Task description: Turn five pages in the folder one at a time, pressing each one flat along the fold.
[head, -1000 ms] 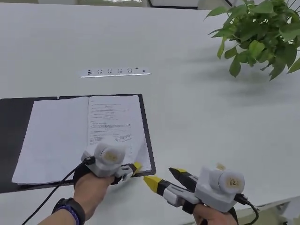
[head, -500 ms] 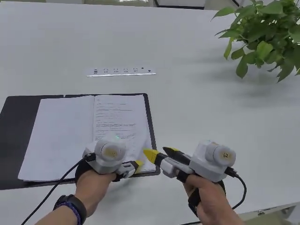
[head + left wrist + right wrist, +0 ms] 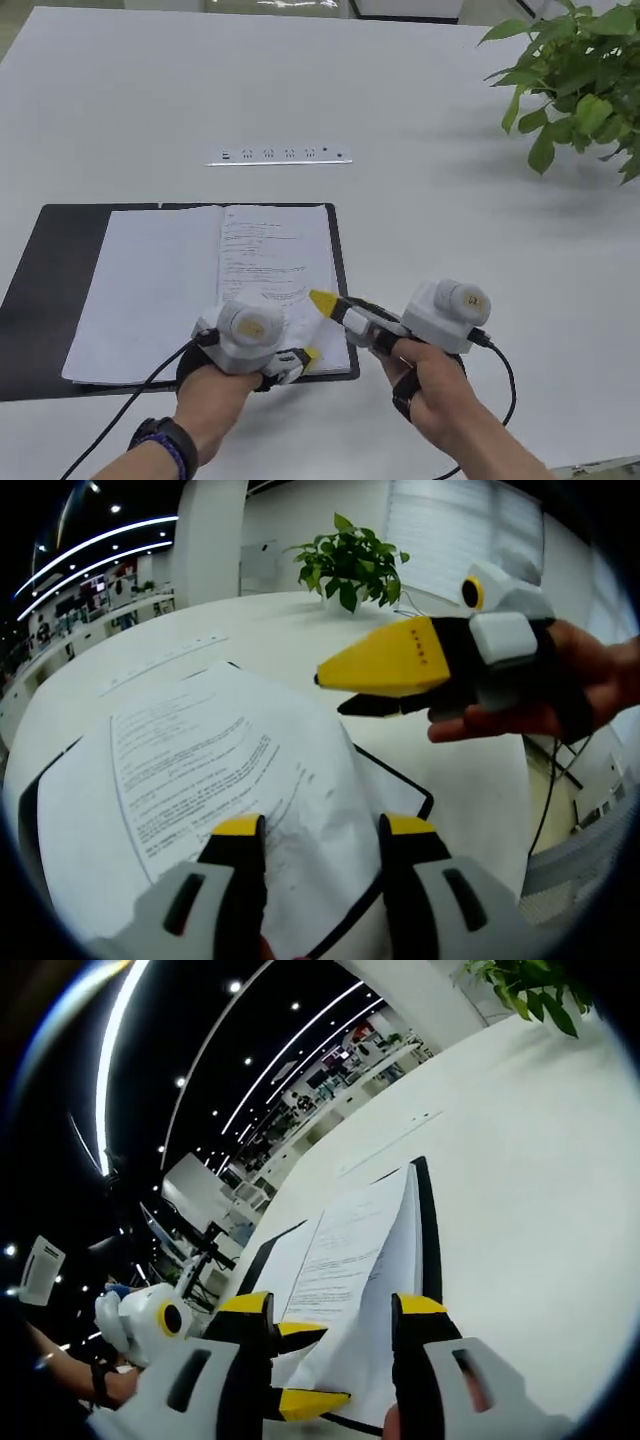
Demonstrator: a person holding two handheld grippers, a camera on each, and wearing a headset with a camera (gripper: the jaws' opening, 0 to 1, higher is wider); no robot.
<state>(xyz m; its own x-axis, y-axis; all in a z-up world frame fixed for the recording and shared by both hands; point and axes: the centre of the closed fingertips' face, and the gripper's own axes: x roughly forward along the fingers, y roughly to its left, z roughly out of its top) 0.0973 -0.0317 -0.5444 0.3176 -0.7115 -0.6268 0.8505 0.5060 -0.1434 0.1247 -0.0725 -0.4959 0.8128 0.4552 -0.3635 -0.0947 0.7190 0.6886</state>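
A black folder (image 3: 40,270) lies open on the white table, with a blank sheet on the left and a printed page (image 3: 275,260) on the right. My left gripper (image 3: 300,358) rests open at the printed page's near right corner; its yellow-tipped jaws (image 3: 322,830) straddle the paper (image 3: 220,760). My right gripper (image 3: 330,302) is open and points left at the page's right edge. In the right gripper view its jaws (image 3: 335,1308) frame the slightly raised page edge (image 3: 385,1250). The left gripper's tips (image 3: 300,1338) sit just beyond them. The right gripper (image 3: 400,665) hovers above the page.
A white power strip (image 3: 278,155) lies on the table beyond the folder. A leafy green plant (image 3: 580,80) stands at the far right. A black cable (image 3: 130,400) trails from the left gripper. Bare table (image 3: 480,220) stretches to the right of the folder.
My right gripper has moved left and forward from the table's front edge to the printed page's right edge. The left gripper has stayed at the page's corner. The head camera has shifted.
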